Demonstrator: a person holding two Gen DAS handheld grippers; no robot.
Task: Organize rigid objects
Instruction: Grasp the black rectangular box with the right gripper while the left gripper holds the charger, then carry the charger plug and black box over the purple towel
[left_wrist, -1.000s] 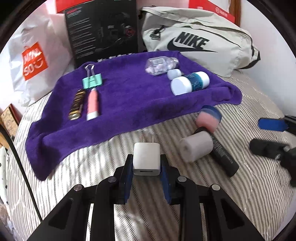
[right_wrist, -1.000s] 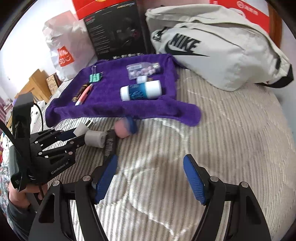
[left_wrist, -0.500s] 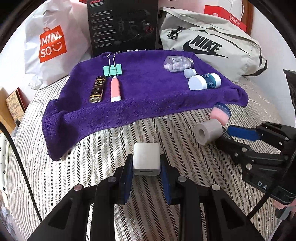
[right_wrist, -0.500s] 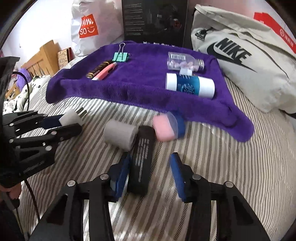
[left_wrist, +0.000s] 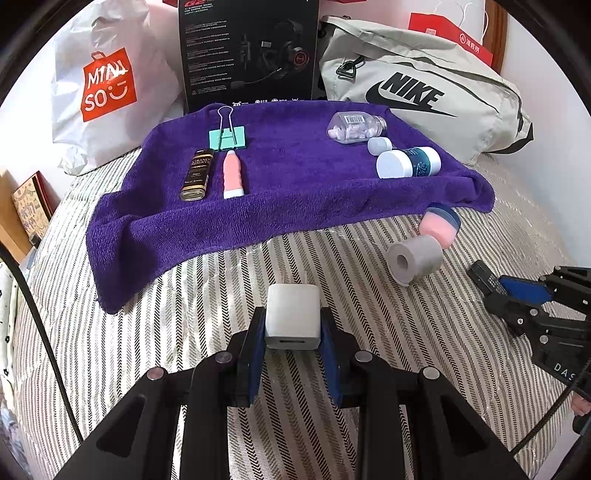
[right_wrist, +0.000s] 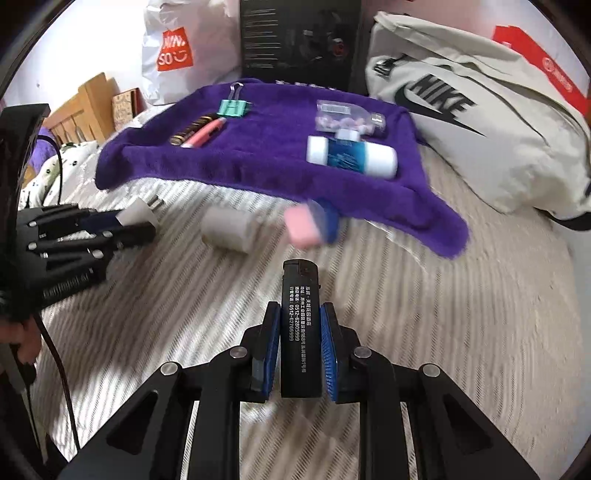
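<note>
Left wrist view: the left gripper clamps a white cube-shaped charger, prongs pointing away toward the purple towel, above the striped quilted bed cover. A grey roll and pink cylinder lie beside the towel's edge.

Right wrist view: the right gripper, jaws just closed, grips a black rectangular lighter, long axis running away along the fingers, printed face up. A beige fabric bag sits behind.
</note>
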